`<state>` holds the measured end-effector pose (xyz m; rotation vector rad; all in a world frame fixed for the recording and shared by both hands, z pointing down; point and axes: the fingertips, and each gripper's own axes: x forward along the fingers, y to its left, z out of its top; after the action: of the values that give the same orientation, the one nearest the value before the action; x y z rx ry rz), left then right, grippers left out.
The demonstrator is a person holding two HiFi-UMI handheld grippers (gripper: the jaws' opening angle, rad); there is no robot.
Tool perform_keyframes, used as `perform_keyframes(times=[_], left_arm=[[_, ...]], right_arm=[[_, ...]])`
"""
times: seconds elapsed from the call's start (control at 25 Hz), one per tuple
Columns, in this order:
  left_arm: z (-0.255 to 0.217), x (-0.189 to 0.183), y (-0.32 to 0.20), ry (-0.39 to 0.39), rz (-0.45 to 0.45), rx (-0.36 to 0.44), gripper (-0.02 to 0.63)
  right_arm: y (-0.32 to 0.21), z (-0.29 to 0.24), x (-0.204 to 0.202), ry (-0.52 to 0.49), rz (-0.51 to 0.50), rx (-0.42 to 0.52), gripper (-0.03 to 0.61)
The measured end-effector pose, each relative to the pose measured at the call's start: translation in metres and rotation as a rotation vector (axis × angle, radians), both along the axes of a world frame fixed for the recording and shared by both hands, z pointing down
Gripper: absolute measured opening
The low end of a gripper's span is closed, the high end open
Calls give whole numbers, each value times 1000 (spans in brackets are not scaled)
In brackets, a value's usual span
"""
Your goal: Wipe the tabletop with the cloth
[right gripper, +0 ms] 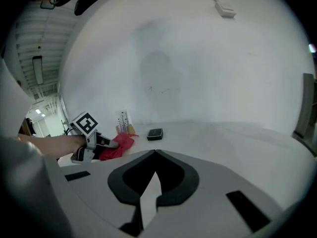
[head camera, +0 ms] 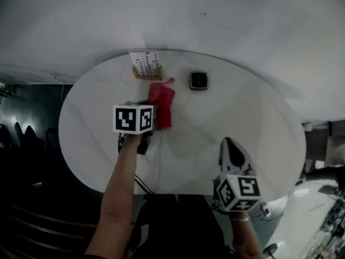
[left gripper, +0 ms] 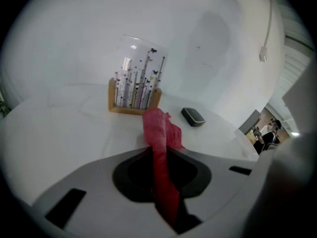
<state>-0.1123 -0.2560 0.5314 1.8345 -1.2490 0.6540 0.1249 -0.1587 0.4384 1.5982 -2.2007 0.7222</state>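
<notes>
While the left tool (head camera: 155, 118) held the red cloth (head camera: 161, 104) pinched between its closed jaws, the bunched fabric lay on the desk (head camera: 91, 128) just on the person's side of the card stand (head camera: 146, 68), its far tip close to the stand's base. The right tool (head camera: 230, 144), jaws together on nothing, was well away from the stand, near the desk's front edge. A forward push would likely topple the light stand. A sweep to the stand's right could drag the small black box (head camera: 199, 80). Gripped by one narrow fold, the cloth might also slip free under friction.
</notes>
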Motion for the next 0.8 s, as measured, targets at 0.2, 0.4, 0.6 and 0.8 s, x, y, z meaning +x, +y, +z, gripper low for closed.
perform_keyframes(times=[0.2, 0.4, 0.6, 0.8], left_arm=[[1, -45, 10, -33, -80, 3, 54], [0, -84, 23, -100, -132, 7, 54], [-5, -119, 43, -157, -194, 17, 54], [-15, -142, 67, -167, -246, 35, 54]], right_arm=[[4, -1, -5, 4, -11, 0, 2], [10, -4, -5, 6, -9, 8, 2], [20, -8, -4, 9, -6, 18, 2], [32, -9, -5, 6, -1, 21, 2]])
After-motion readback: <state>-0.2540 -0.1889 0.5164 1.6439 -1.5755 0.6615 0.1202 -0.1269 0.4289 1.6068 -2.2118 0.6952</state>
